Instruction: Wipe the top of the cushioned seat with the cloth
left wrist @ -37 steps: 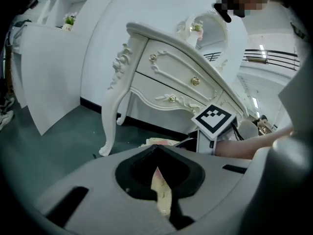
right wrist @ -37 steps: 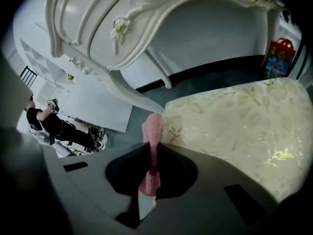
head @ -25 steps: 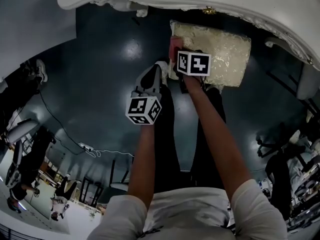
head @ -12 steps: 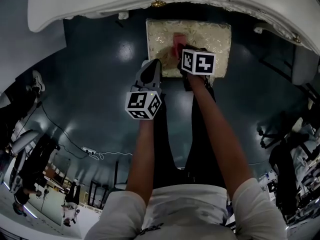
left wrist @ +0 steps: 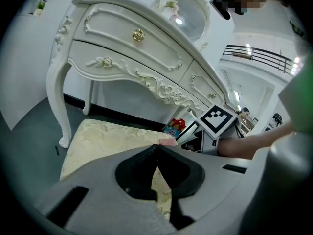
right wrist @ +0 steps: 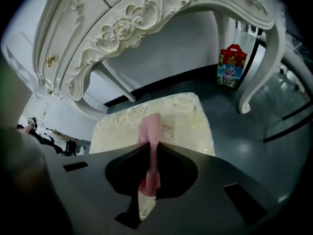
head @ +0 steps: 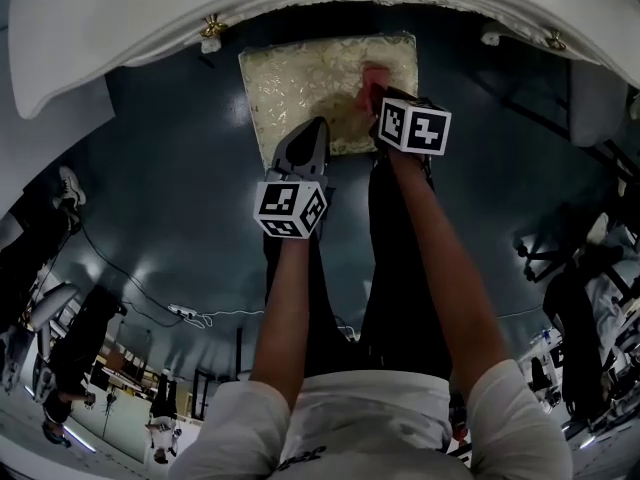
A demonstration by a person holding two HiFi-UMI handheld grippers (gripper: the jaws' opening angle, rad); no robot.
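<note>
The cream, gold-patterned cushioned seat (head: 300, 88) stands under a white dressing table. My right gripper (head: 382, 96) is shut on a pink cloth (head: 375, 78), which lies on the right part of the seat top. In the right gripper view the pink cloth (right wrist: 150, 129) runs from the jaws of the right gripper (right wrist: 149, 155) out onto the seat (right wrist: 186, 119). My left gripper (head: 308, 136) hovers over the seat's near edge, shut with nothing in it. The left gripper view shows the left gripper (left wrist: 157, 168) above the seat (left wrist: 102, 138), with the cloth (left wrist: 167, 141) just beyond.
The ornate white dressing table (head: 120, 28) overhangs the seat; its curved legs (right wrist: 259, 67) (left wrist: 55, 102) stand at either side. A colourful gift bag (right wrist: 230, 65) stands on the floor behind. A cable (head: 190, 313) lies on the dark floor, and people stand at the far left.
The right gripper has dragged the pink cloth across the seat top from its left edge to its right part. The left gripper now sits over the seat's near edge.
</note>
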